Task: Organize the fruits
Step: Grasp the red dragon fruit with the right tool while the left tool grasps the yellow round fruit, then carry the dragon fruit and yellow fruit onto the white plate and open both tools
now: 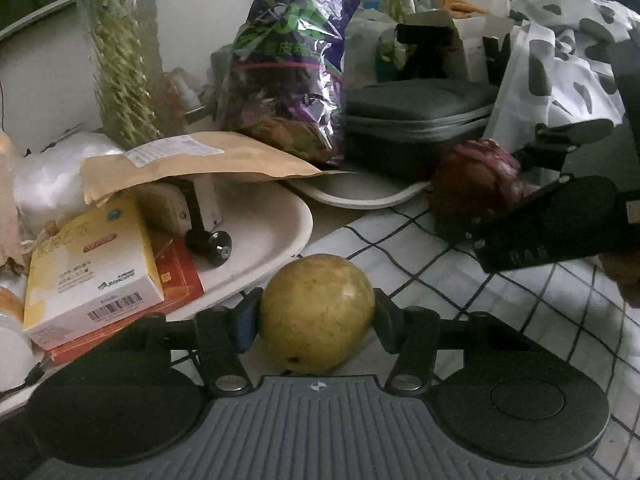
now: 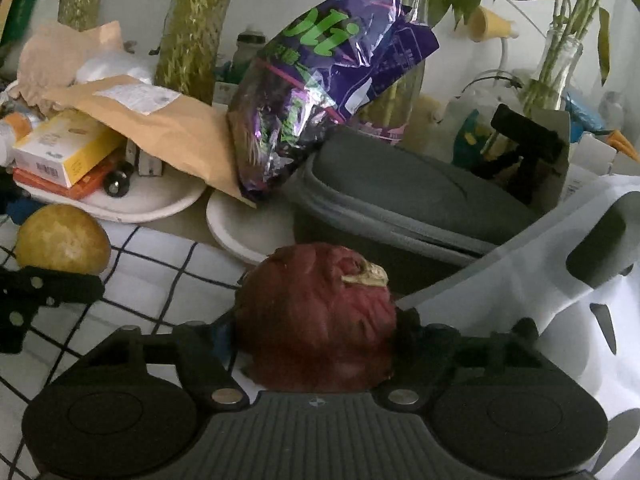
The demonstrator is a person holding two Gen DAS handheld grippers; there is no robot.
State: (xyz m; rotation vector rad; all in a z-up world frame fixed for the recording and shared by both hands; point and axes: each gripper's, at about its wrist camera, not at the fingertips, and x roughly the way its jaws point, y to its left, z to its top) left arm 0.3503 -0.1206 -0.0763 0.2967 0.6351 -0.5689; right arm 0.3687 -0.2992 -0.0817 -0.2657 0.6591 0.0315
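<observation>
Left claw clamped on round yellow-green fruit, right claw on scaly dark-red fruit; may slip if lifted, smooth rounded skins.

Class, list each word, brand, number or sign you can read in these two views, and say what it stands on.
"SimSure": white and yellow box, low on its side face.
"Uli" in green letters, seen rotated and uncertain: purple foil bag.
Barcode on the box: digits too small to read.
Other print on the box: blurred.
White label on the brown envelope: unreadable.
Green characters on the bag's front in the left view: blurred.
</observation>
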